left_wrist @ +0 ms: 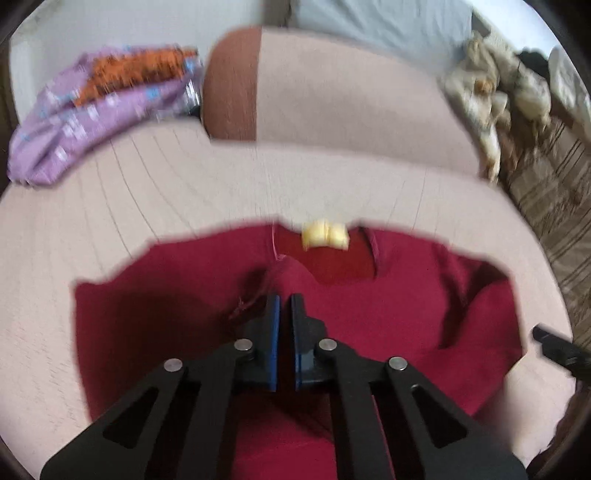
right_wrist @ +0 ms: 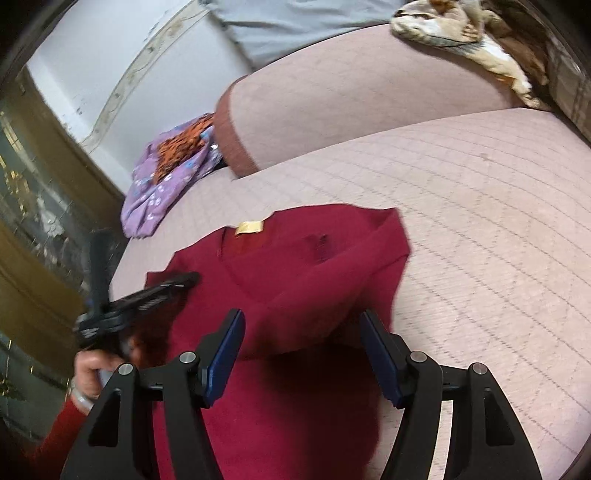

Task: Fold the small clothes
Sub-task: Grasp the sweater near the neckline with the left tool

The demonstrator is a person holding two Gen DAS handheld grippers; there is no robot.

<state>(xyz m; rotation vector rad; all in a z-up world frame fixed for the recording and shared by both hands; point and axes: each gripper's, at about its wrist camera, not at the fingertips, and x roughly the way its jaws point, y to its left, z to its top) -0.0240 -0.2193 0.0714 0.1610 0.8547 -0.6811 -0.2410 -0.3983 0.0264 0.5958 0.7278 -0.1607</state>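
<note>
The red garment (right_wrist: 295,295) lies spread on the pink quilted cushion (right_wrist: 480,221) in front of you, its neckline and yellow label (right_wrist: 250,227) at the far edge. Its right side is folded over onto the body, leaving a raised fold.

Your left gripper (left_wrist: 284,301) has its blue pads pressed together over the cloth near the collar; whether any fabric is pinched between them cannot be told through the blur. Your right gripper (right_wrist: 303,325) stands with its jaws well apart above the folded flap, holding nothing.

Your left hand (right_wrist: 90,369), in a red sleeve, shows at the near left. Farther left lies a purple patterned cloth (right_wrist: 166,184); at the far right, a beige crumpled cloth (right_wrist: 443,22) sits on the sofa back.
</note>
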